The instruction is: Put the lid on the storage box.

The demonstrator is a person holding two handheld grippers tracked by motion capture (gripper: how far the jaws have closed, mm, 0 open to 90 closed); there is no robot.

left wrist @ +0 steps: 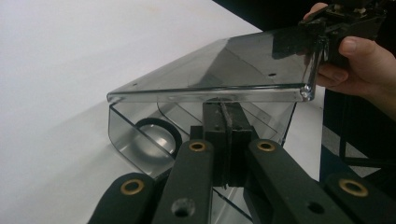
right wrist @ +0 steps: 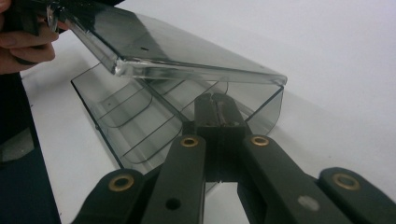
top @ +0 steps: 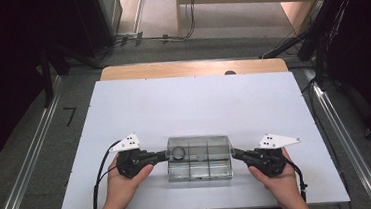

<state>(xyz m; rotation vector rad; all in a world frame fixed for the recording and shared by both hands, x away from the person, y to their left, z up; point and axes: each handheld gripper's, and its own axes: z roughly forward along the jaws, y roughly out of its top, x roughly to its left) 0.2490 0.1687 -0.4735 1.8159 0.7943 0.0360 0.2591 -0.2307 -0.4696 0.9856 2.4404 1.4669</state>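
The clear plastic box point(top: 199, 158) sits on the near middle of the white counter point(top: 193, 104), its hinged lid point(left wrist: 219, 74) partly raised over the divided tray below. A small round dark-rimmed object point(left wrist: 156, 135) lies in the end compartment toward the left gripper point(top: 163, 156); I cannot tell what it is.

The left gripper meets the box at its left end, and in the left gripper view its jaws are pressed together on the thin end wall just under the lid. The right gripper point(top: 236, 154) does the same at the opposite end, jaws closed flat on that wall.

The step in hand looks like steadying or shifting the box by both ends. To do it well, keep the two grips level and move both hands together, so the thin walls are not twisted. Hold firmly but without crushing the plastic, and watch that the loose lid does not drop or swing while the round object stays in its compartment.
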